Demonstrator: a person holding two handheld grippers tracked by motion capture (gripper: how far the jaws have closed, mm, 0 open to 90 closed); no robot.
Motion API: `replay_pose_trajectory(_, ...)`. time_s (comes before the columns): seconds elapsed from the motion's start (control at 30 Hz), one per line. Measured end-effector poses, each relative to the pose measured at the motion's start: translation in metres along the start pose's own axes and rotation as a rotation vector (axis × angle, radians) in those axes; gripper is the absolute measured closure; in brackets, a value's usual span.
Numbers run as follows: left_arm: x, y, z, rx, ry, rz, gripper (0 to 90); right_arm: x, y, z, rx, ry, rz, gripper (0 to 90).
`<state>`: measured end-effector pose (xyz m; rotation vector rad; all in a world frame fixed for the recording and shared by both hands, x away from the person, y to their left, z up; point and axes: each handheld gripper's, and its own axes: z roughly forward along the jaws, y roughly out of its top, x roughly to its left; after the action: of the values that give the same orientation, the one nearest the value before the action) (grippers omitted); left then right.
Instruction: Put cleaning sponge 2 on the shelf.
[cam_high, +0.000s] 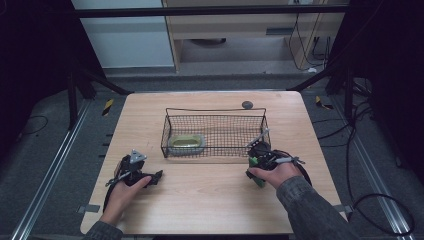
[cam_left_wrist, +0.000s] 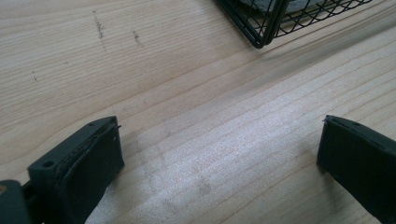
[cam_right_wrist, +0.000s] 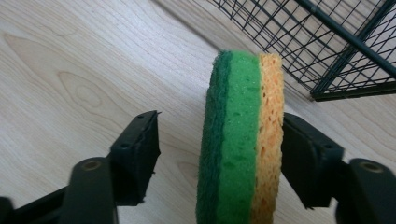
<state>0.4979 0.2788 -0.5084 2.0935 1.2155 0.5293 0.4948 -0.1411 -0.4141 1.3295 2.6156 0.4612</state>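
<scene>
Spanning the scene, the wooden table carries a wire basket holding a green dish. Grasping is in hand: the right gripper straddles the upright sponge — one pad touching its yellow side, the other apart — so closing further looks next. The left gripper rests wide open, empty.

Left gripper: I keep it low, 2 jaws wide apart, nothing between.
Right gripper: my jaws partly apart, 1 pad touching.
</scene>
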Motion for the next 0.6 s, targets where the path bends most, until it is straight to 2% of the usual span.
replay_pose_trajectory(0.13, 0.0, 0.0, 0.0, -0.003, -0.002, -0.001, 0.0, -0.001, 0.001, 0.006, 0.027, -0.007, 0.006, 46.6)
replay_pose_trajectory(0.23, 0.0, 0.0, 0.0, -0.003, -0.003, 0.0, 0.0, -0.004, 0.001, 0.006, 0.022, 0.009, 0.009, 63.9)
replay_pose_trajectory(0.43, 0.001, 0.0, 0.001, -0.003, -0.006, 0.004, 0.0, -0.01, -0.009, -0.012, -0.011, 0.013, -0.001, 64.4)
replay_pose_trajectory(0.6, 0.001, 0.0, 0.001, -0.002, -0.006, 0.004, 0.0, -0.027, -0.025, -0.036, -0.07, -0.009, 0.01, 64.2)
